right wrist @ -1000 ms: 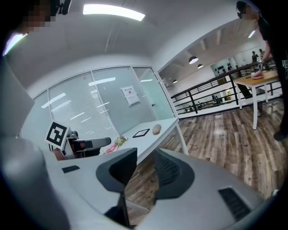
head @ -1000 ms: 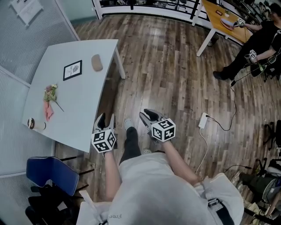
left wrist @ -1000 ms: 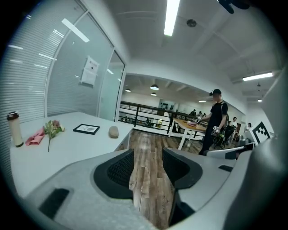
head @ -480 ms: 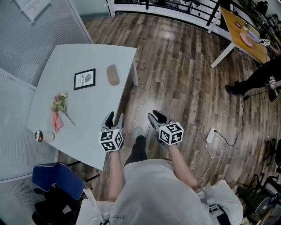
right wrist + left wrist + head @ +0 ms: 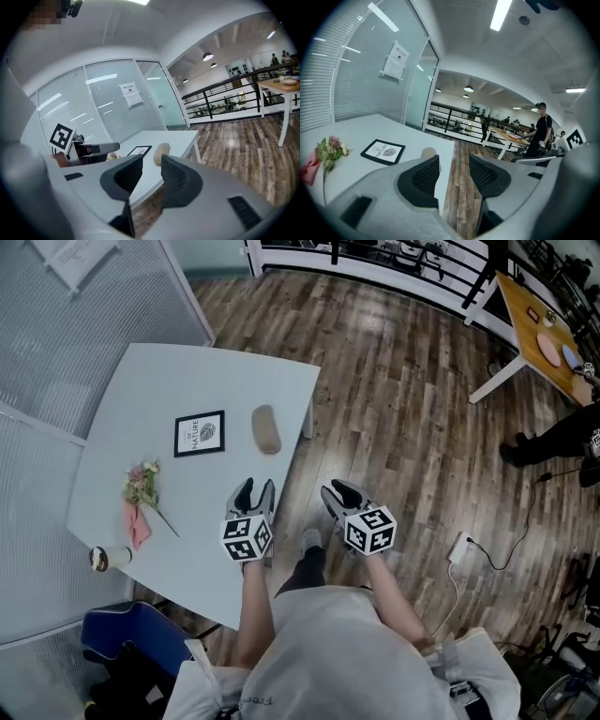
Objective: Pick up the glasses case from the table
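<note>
On table, by its right edge, just beside card: case, untouched. Left gripper and right gripper both spread, empty, short of it. Possible trouble: rounded shell slipping from pads; clumsy nudge pushing it over edge. Legible on card: "NATURE".

Glasses case — mostly behind a jaw of the left gripper, only its top clear
</note>
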Demonstrator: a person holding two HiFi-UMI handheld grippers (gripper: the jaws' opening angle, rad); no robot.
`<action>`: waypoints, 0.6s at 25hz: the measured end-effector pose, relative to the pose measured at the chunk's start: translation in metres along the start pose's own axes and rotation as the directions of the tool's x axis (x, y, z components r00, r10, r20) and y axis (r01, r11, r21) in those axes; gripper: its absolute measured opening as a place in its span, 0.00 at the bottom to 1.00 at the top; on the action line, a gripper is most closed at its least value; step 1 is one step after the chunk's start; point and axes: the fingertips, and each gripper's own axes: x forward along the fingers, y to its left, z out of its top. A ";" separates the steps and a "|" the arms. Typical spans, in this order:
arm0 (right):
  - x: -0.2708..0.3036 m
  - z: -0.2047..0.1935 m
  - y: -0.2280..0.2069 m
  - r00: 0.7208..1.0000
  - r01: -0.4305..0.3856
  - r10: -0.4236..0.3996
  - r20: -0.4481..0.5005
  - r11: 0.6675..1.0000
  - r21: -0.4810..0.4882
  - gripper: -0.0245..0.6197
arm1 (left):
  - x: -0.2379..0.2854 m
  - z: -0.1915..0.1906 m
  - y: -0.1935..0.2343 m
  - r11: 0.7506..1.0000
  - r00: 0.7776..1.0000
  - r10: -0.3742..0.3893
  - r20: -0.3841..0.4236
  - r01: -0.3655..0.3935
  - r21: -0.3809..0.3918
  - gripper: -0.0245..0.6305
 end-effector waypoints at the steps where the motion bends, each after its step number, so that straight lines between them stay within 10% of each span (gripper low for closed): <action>1: 0.006 0.005 -0.002 1.000 0.003 -0.003 0.000 1.000 -0.007 0.22 | 0.007 0.004 0.003 1.000 1.000 -0.001 0.002 0.001 -0.003 0.32; 15: 0.073 0.028 -0.018 0.999 0.039 -0.039 -0.029 0.999 -0.026 0.22 | 0.077 0.031 0.051 0.999 0.999 -0.045 -0.016 0.045 -0.028 0.32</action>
